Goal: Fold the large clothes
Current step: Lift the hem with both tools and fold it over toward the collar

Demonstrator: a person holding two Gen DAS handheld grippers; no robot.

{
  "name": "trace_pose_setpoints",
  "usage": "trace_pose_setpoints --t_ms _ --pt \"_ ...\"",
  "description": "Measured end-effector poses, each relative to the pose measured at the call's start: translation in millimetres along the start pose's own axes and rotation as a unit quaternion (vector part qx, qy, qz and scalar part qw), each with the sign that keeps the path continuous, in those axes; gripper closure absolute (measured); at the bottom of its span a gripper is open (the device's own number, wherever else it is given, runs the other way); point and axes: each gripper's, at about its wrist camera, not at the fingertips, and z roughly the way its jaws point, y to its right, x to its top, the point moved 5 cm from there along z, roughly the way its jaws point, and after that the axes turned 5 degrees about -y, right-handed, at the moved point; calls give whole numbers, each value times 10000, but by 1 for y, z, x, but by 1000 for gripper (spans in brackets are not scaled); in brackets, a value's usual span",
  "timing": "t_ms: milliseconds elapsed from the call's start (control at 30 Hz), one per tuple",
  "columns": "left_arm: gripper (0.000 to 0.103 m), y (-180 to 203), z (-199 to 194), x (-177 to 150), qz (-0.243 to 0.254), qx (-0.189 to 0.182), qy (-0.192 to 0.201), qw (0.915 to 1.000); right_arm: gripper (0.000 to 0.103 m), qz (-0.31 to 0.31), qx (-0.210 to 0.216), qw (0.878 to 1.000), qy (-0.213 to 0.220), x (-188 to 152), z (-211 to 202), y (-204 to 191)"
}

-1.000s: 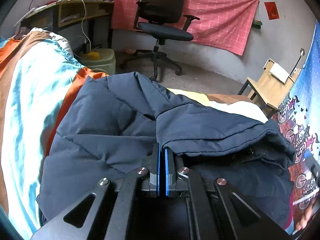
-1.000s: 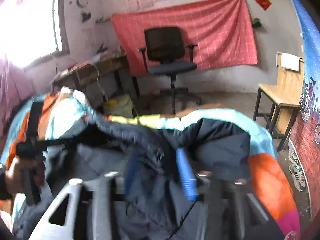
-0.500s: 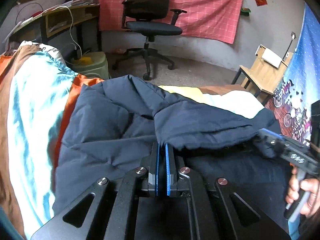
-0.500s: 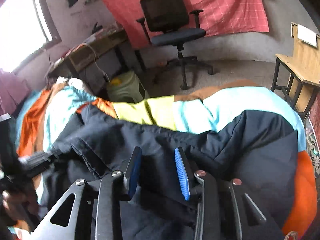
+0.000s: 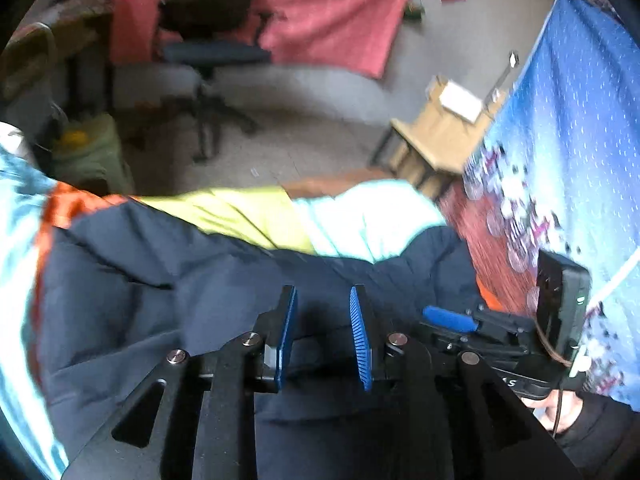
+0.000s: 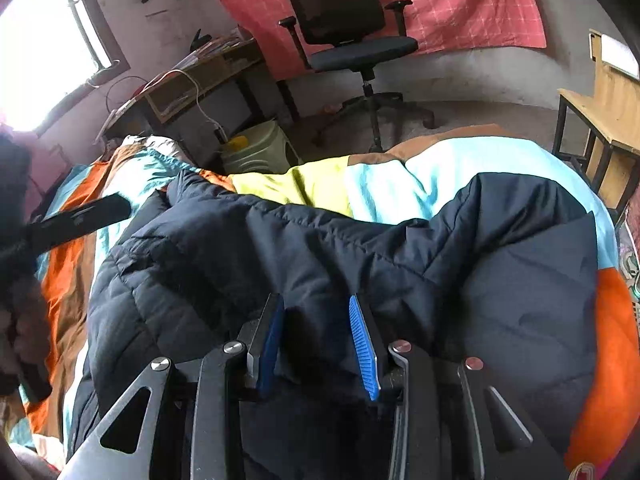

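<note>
**Jacket lies crosswise under both grippers**

While its jaws are opening, the left gripper (image 5: 323,334) hangs empty over the navy jacket (image 5: 140,300).

From the right wrist, the right gripper (image 6: 316,344) stands part-open (nothing pinched) above the jacket's (image 6: 360,248) near fold, long axis running left-right across the bed (image 6: 460,164).

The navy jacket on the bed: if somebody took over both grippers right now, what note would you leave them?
Left gripper: jaws opening, nothing pinched, just over the navy jacket.
Right gripper: jaws apart, fabric lies between them, no clear pinch.
Jacket: spread on the colourful bedspread, one thick flap already folded over along the far edge.
Left to do: take new holds and fold it again into a compact bundle.
</note>
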Motion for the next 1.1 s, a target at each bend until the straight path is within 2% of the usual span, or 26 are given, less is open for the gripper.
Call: trace_pose_setpoints --t_ms 67,133,267,433,533,767,900,1000,1100 --pt "80 -4 24 -2 169 319 -554 9978 71 -3 36 10000 -58 -2 0 1" --pt "81 -9 37 -5 321 496 -888 9943 70 2 74 9999 -145 -4 1 2" --pt "83 -16 53 -8 330 584 -1167 9909 70 -46 47 9989 -470 -4 13 3" --pt "85 -32 87 -6 427 1012 -1408 9839 70 -173 -310 9959 -829 3 38 4" --pt "85 -41 100 -3 516 1121 -1421 9821 70 -124 -368 9947 -952 7 53 8" --pt "86 -65 114 -5 251 901 -1145 9890 70 -20 -305 9942 -1029 12 75 23" --pt "87 -68 117 -2 186 890 -1185 9888 70 -32 -448 9939 -1004 14 85 24" --pt "87 -66 102 0 171 788 -1122 9904 70 -134 -579 9930 -1016 14 87 20" --pt "87 -65 79 -2 257 694 -878 9934 71 -49 -435 9951 -886 12 72 21"
